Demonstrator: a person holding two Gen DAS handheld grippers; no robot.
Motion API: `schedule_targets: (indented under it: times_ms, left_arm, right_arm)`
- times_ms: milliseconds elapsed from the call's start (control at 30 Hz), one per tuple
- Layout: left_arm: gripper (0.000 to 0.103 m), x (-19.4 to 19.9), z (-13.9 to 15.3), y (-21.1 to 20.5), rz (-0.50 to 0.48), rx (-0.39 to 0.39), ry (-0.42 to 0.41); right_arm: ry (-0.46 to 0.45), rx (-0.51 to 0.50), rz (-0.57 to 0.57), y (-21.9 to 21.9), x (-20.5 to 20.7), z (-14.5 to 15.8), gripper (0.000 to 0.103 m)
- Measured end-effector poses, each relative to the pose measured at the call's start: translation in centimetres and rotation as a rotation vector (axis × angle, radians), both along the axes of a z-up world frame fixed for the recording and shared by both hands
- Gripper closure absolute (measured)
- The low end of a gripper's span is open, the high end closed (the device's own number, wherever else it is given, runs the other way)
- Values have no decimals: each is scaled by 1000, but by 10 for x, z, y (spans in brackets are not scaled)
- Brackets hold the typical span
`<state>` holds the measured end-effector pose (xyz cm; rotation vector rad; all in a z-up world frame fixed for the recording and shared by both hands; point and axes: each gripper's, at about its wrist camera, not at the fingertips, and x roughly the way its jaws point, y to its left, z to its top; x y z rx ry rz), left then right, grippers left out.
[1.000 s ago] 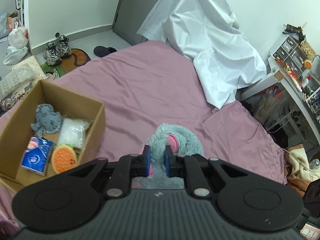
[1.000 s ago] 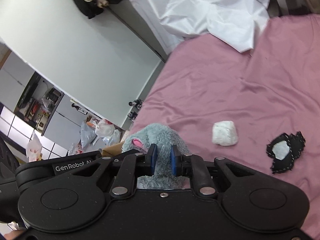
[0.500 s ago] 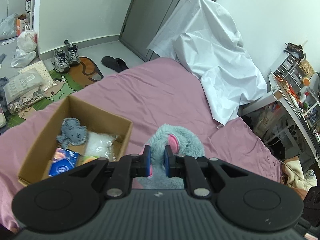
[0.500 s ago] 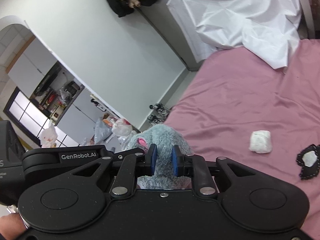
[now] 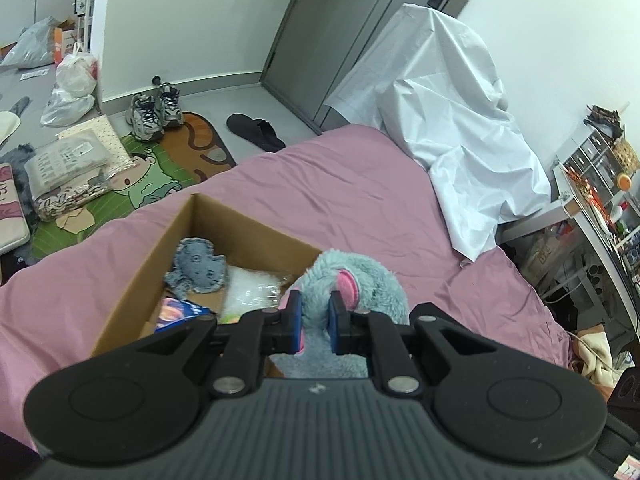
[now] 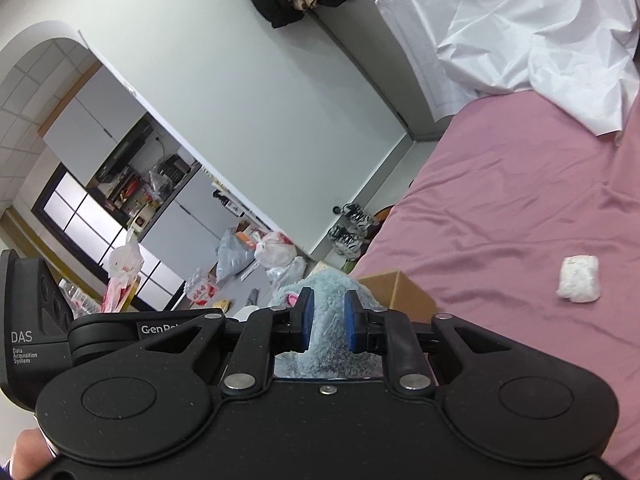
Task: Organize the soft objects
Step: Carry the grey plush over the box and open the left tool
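Note:
Both grippers hold one fluffy grey-blue plush toy with pink ears [image 5: 360, 280], lifted above the pink bed. My left gripper [image 5: 314, 320] is shut on it, and my right gripper [image 6: 326, 320] is shut on it too [image 6: 324, 284]. The toy hangs over the right end of an open cardboard box [image 5: 132, 292] on the bed. In the box lie a small grey plush [image 5: 198, 266], a clear bag of white beads [image 5: 250, 290] and a blue packet [image 5: 176, 314]. The box's corner shows in the right wrist view [image 6: 404, 292].
A white soft bundle [image 6: 580, 278] lies on the pink bedsheet [image 5: 360, 200]. A white sheet [image 5: 448, 112] covers something at the bed's far end. Shoes [image 5: 154, 114], a slipper [image 5: 256, 132], a mat and bags lie on the floor at left. A cluttered shelf [image 5: 600, 184] stands at right.
Both grippers have carried the plush toy up and leftward, so it now hangs over the box's right end. The box looks farther below and more centred. The black lace piece has left the right view.

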<state>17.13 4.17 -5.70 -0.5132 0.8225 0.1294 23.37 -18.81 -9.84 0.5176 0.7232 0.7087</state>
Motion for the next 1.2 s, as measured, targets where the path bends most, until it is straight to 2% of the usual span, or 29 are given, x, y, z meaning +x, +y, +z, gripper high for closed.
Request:
schedule_targets:
  times_ms: [167, 533, 767, 833, 867, 933, 1000, 1033, 1133, 1200]
  left_arm:
    - [91, -6, -6, 18, 13, -31, 10]
    - [91, -18, -43, 56, 74, -90, 95]
    - [91, -21, -61, 63, 84, -118, 141]
    - [91, -19, -67, 66, 95, -123, 159]
    - [90, -17, -69, 66, 100, -123, 176]
    - [86, -13, -78, 70, 112, -124, 242]
    - [86, -10, -84, 76, 131, -125, 305]
    - [84, -10, -85, 80, 144, -127, 318]
    - [69, -13, -80, 89, 152, -122, 307]
    - [55, -13, -74, 90, 150, -112, 294]
  right_arm:
    - [0, -12, 51, 21, -8, -2, 85]
    - [49, -128, 153, 70, -23, -19, 84]
    - [92, -202, 192, 83, -28, -27, 83]
    - [106, -217, 192, 84, -29, -28, 79]
    - [116, -220, 189, 84, -27, -30, 73]
    - [132, -221, 181, 81, -26, -30, 69]
    - [153, -209, 170, 76, -23, -28, 57]
    - [160, -196, 166, 74, -22, -28, 54]
    - [160, -177, 149, 65, -20, -22, 48]
    - [149, -173, 136, 61, -20, -18, 41]
